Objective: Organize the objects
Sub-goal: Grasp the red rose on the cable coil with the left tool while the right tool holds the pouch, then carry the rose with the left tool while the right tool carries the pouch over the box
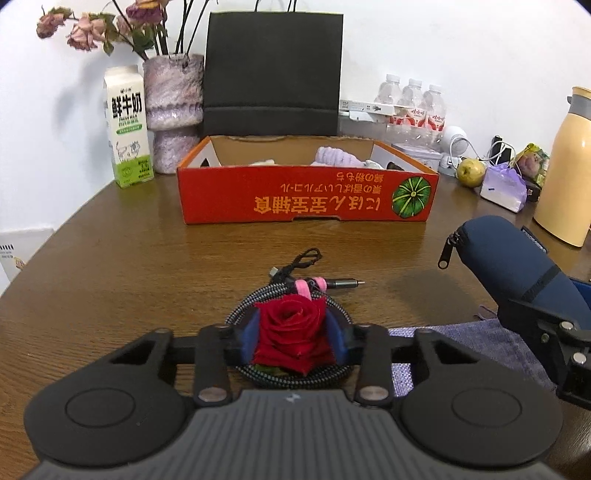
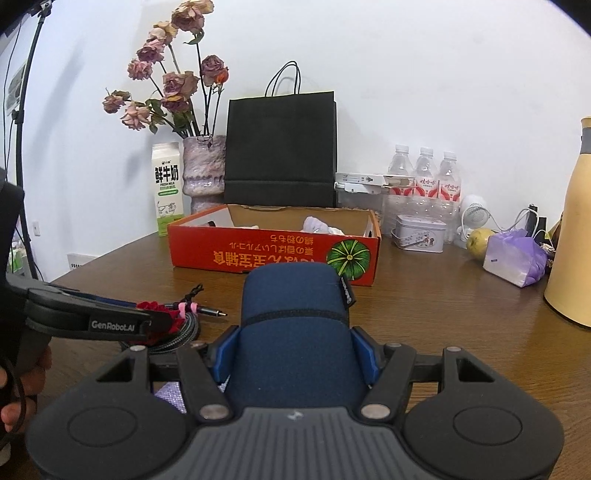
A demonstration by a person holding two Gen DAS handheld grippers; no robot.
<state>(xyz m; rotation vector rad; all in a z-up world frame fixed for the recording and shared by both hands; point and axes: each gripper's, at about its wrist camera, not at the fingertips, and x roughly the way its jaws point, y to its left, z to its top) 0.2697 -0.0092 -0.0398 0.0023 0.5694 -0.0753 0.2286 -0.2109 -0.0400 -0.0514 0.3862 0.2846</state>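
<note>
1. At the upper left of the left wrist view, a milk carton [image 1: 127, 127] stood on the wooden table [image 1: 110, 266] beside a mottled vase [image 1: 173, 110] of dried pink roses [image 1: 88, 29].
2. Behind the middle of the frame a black paper bag [image 1: 273, 74] leaned at the wall, and in front of it sat an open red cardboard box [image 1: 306, 194] with pale cloth items inside.
3. In the lower middle, the left gripper [image 1: 293, 338] was clamped on a red rose [image 1: 293, 336], its blue pads [image 1: 251, 336] pressed against the bloom on both sides.
4. The rose sat just over a coiled braided cable [image 1: 243, 306] bound with a pink tie [image 1: 310, 286]; whether the bloom touched the coil cannot be told.
5. A purple cloth [image 1: 480, 339] lay on the table at the lower right.
6. In the right wrist view, the right gripper [image 2: 297, 354] held a navy zip pouch [image 2: 295, 325] squeezed between its blue pads [image 2: 227, 350], at the lower middle of the frame, in front of the box.
7. That pouch showed at the right edge of the left wrist view, its zipper pull hanging.
8. Farther right stood water bottles [image 2: 424, 173], a small tin [image 2: 419, 232], a yellow-green fruit [image 2: 478, 242], a purple bag [image 2: 515, 258] and a yellow flask [image 2: 572, 240].
9. A hand [image 2: 22, 384] gripped the left tool at the lower left of the right wrist view.
</note>
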